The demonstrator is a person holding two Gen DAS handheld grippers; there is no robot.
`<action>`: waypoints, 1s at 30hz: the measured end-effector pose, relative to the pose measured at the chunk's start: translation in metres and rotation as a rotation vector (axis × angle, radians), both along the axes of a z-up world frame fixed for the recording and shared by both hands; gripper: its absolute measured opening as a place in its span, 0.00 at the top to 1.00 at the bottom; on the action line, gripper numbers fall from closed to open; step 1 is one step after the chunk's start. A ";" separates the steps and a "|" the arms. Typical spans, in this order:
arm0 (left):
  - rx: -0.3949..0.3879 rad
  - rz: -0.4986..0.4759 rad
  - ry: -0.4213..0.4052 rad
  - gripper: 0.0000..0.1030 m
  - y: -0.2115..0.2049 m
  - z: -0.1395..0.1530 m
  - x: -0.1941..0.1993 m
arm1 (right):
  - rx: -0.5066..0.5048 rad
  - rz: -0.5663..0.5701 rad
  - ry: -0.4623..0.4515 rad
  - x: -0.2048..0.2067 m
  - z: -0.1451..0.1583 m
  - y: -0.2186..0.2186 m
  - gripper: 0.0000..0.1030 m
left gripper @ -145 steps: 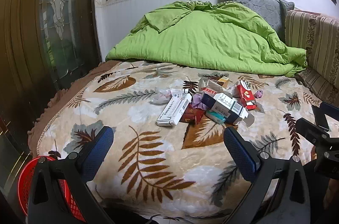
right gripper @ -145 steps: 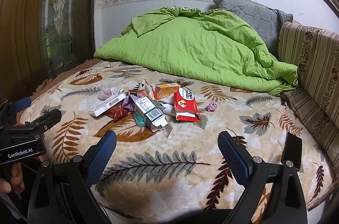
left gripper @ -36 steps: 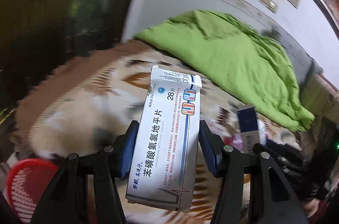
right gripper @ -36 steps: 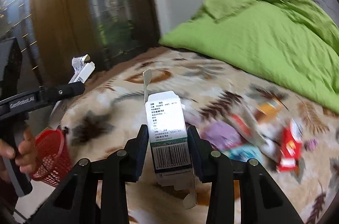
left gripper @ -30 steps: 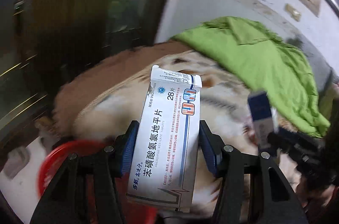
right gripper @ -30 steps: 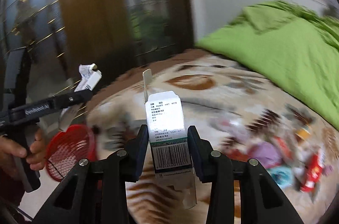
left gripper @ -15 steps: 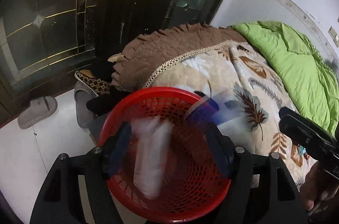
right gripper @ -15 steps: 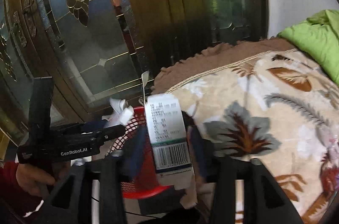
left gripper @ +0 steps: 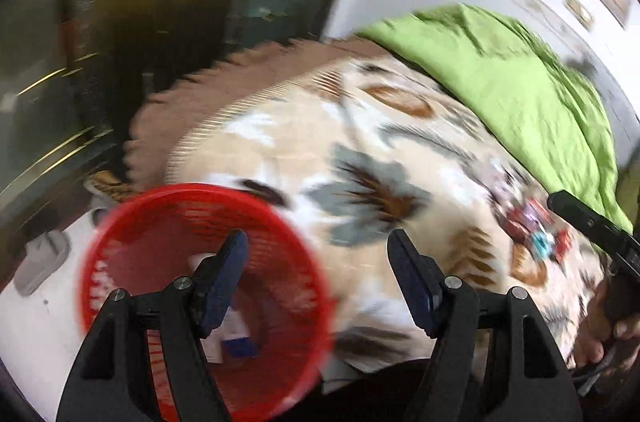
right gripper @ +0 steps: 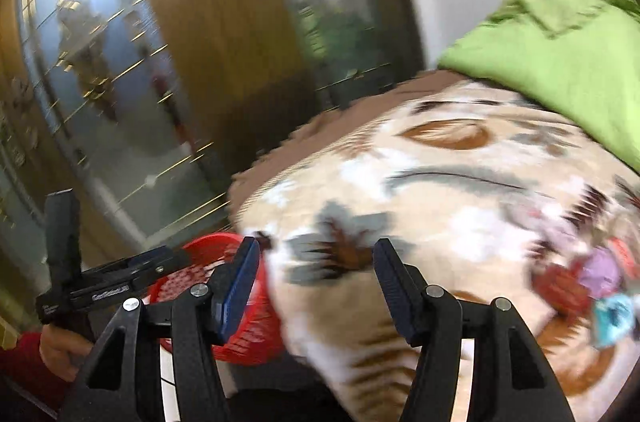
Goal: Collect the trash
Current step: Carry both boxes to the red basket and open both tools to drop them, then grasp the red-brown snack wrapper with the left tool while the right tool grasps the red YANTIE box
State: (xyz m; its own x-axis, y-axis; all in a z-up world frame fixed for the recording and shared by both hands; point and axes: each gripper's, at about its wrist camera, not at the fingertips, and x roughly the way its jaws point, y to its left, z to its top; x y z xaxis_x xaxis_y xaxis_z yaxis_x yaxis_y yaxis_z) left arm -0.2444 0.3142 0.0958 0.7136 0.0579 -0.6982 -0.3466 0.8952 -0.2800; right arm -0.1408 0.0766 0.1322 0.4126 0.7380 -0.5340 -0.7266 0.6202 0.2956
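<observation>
My left gripper (left gripper: 320, 256) hangs open and empty over the near rim of the red mesh basket (left gripper: 188, 200) on the floor beside the bed. Blurred white and blue boxes (left gripper: 236, 344) lie at the bottom of the basket. My right gripper (right gripper: 316, 262) is also open with nothing between its fingers, above the corner of the bed; the basket (right gripper: 248, 340) shows below its left finger. A small heap of trash (left gripper: 532, 228) lies further along the leaf-patterned bedspread (left gripper: 360, 150), seen too in the right wrist view as coloured wrappers (right gripper: 592, 280).
A green quilt (left gripper: 508, 82) is piled at the head of the bed. Glass-panelled wooden doors (right gripper: 120, 70) stand close behind the basket. A grey slipper (left gripper: 40, 262) lies on the white floor. A hand in a red sleeve (right gripper: 56, 346) holds the left tool.
Both grippers carried their boxes from over the bed to the basket and opened; the boxes dropped in. Both views now swing back toward the bed.
</observation>
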 end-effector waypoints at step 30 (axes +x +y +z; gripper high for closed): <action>-0.362 -0.358 0.230 0.20 -0.212 -0.065 0.238 | -0.241 -0.916 0.143 0.141 -0.081 -0.278 0.37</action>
